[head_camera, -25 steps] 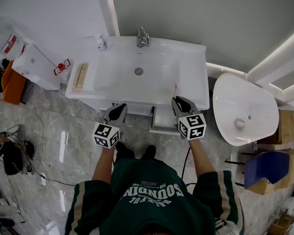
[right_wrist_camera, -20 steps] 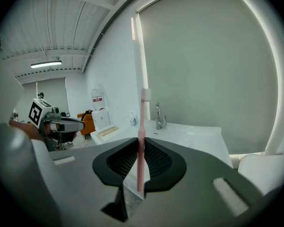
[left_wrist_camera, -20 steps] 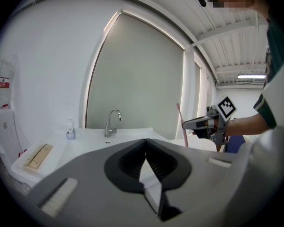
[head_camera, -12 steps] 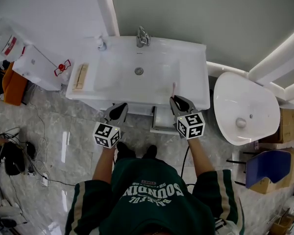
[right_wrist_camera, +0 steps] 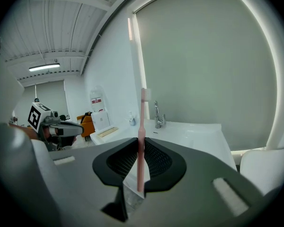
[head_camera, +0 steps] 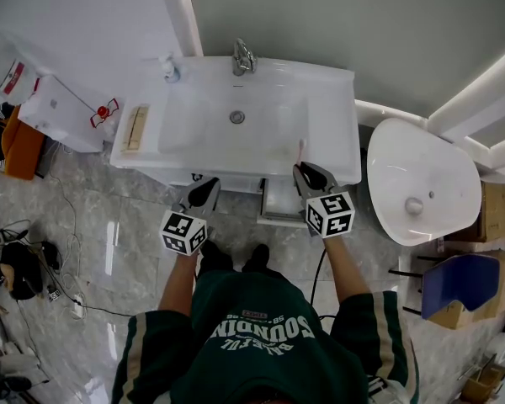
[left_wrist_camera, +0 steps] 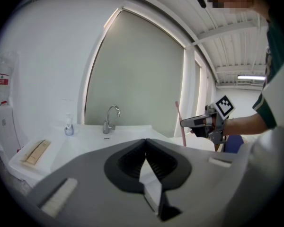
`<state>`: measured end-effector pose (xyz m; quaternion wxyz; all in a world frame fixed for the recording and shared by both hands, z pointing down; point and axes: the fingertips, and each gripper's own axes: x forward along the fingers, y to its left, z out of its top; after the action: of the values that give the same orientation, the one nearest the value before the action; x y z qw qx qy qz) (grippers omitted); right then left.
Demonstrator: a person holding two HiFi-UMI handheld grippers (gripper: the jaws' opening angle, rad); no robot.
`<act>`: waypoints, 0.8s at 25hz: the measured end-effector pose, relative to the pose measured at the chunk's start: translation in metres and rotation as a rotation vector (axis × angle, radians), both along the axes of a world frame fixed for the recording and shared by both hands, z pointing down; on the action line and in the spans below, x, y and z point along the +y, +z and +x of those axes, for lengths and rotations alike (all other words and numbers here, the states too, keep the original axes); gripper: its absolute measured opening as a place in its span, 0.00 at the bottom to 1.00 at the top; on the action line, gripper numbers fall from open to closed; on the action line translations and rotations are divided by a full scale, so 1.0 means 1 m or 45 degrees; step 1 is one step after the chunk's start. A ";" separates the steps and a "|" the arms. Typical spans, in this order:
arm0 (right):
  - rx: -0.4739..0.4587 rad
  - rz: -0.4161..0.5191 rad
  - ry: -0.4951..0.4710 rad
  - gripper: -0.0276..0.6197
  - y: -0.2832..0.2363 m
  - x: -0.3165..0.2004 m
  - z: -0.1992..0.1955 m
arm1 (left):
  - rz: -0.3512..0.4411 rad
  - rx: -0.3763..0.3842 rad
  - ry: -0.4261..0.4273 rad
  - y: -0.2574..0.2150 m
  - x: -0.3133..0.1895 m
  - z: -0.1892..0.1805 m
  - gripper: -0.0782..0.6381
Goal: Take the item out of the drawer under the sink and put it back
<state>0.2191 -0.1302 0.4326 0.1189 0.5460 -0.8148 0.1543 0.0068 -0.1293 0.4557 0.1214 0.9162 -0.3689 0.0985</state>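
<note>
Nearest, left gripper point(left_wrist_camera: 145, 145) had jaws pressed together, empty, right gripper point(head_camera: 303, 173) pinched a slim pink plastic toothbrush point(right_wrist_camera: 141, 141) upright at the front right edge of the white ceramic sink point(head_camera: 328, 99), white drawer point(head_camera: 279, 204) stood open beneath, chrome tap point(head_camera: 243, 57) beyond.

— How do we hold our arms?
— We stretch our left forearm point(head_camera: 178, 278) and right forearm point(head_camera: 343, 269) forward, side by side and apart. The left gripper point(head_camera: 207, 187) and the right gripper point(head_camera: 308, 173) both point ahead, marker cubes facing up.
— And our jaws?
— On the left we have them pressed together, nothing between. On the right we pinch a pink toothbrush point(right_wrist_camera: 141, 141) near the handle's lower end; it stands upright, bristles on top.
</note>
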 end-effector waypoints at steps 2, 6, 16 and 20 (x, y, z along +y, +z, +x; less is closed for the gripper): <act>-0.006 -0.025 0.004 0.12 0.010 0.003 0.001 | -0.022 -0.005 0.002 0.007 0.002 0.000 0.18; -0.011 -0.090 0.007 0.12 0.035 0.008 0.006 | -0.067 -0.016 0.008 0.022 0.005 0.004 0.18; 0.073 -0.286 -0.027 0.12 0.122 0.038 0.012 | -0.194 -0.040 0.036 0.069 0.015 0.015 0.18; 0.115 -0.343 -0.067 0.12 0.156 0.046 0.011 | -0.230 -0.045 0.044 0.086 0.019 0.018 0.18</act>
<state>0.2299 -0.0839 0.5885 0.2314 0.5100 -0.7946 0.2344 0.0244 -0.1102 0.5415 0.1954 0.9059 -0.3448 0.1495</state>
